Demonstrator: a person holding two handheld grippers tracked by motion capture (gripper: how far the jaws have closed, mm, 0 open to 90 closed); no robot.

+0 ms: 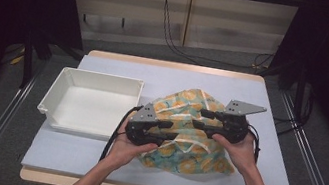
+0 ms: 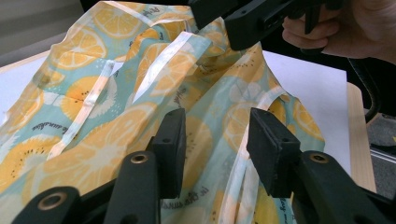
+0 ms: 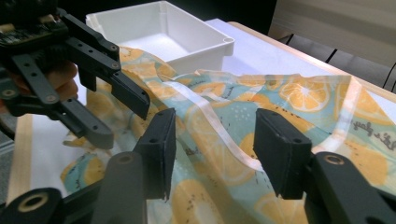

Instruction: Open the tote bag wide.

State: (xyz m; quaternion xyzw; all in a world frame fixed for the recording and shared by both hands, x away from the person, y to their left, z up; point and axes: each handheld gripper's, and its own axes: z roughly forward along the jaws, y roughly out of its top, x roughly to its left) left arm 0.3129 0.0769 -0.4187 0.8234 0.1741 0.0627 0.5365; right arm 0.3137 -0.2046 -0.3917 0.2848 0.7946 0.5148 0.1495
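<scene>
The table is the largest thing, a pale grey-blue top with a light wooden edge. On it, toward nine o'clock from the middle, sits the white bin, a smooth rectangular plastic tub with a rolled rim. Just beside the bin, toward three o'clock, lies the cloth, a thin, glossy, crumpled sheet printed with orange slices on pale teal and trimmed with shiny pale tape. Its near edge falls toward six o'clock.

The high view shows both forearms coming in from six o'clock, the hands wrapped around the black tools, which point inward at each other over the cloth. The left gripper lies at about seven o'clock of the cloth, and the right gripper at about three o'clock.

The gripper views show what the high view hides: the printed lettering on the fabric and the gap between the pads. In the left gripper view the left gripper has its jaws apart, released, with a raised fold of cloth behind the gap and no pad pressing it. In the right gripper view the right gripper is likewise released, straddling a taped ridge.
</scene>
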